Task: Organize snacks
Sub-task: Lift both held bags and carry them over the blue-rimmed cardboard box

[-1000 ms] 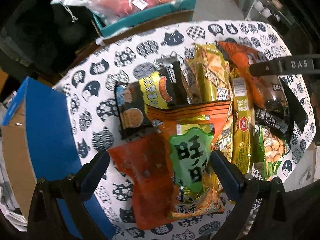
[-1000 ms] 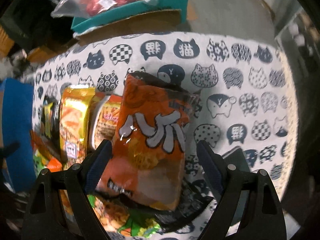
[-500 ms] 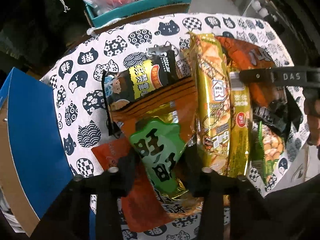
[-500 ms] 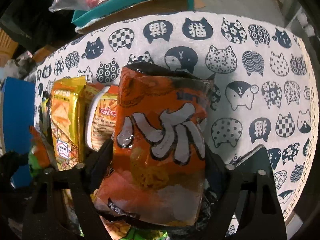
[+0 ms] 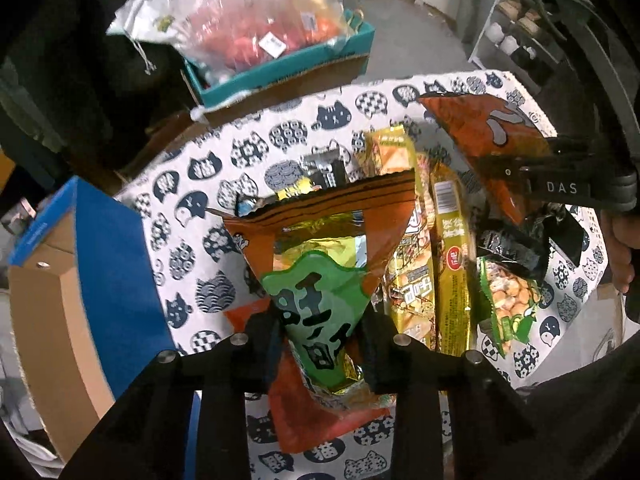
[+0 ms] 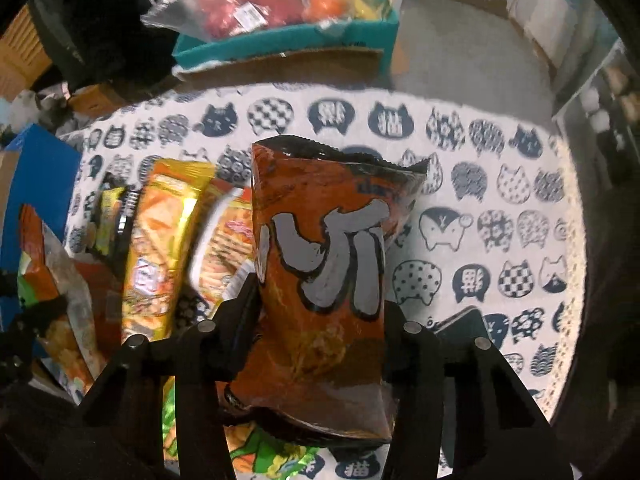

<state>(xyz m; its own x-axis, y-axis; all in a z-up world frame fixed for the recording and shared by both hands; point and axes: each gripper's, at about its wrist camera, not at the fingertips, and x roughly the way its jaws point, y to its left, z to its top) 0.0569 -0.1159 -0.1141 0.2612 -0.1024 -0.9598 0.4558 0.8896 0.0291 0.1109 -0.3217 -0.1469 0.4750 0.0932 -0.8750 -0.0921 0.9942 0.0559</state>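
- Left gripper (image 5: 320, 344): jaws drawn in tight against both sides of an orange bag with a green label (image 5: 324, 276). The bag stands tilted, its top edge raised above the pile of snacks.
- Right gripper (image 6: 320, 320): jaws pressed against the sides of an orange bag with grey lettering (image 6: 324, 276), held upright over the tablecloth. In the left wrist view the same bag (image 5: 492, 140) sits at the far right of the table, clamped in that black tool (image 5: 532, 176).
- Table: covered by a white tablecloth with dark cat faces (image 6: 500, 216).
- Remaining snacks on the cloth, left wrist view: a flat red-orange pouch (image 5: 312, 412) under the left gripper's bag; a wide gold packet (image 5: 412, 280) and a narrow gold packet (image 5: 454, 264) side by side just right of it; a green bag of nuts (image 5: 508, 300) further right; a black-and-yellow packet (image 5: 316, 176) behind the lifted bag.
- Blue cardboard box (image 5: 108, 272): stands at the table's left edge, open side facing away from the snacks.
- Teal box (image 5: 280, 68): beyond the table's far edge, holding a clear plastic sack (image 5: 260, 20) of red items.
- White shelf (image 5: 516, 40): at the upper right, contents too small to identify.
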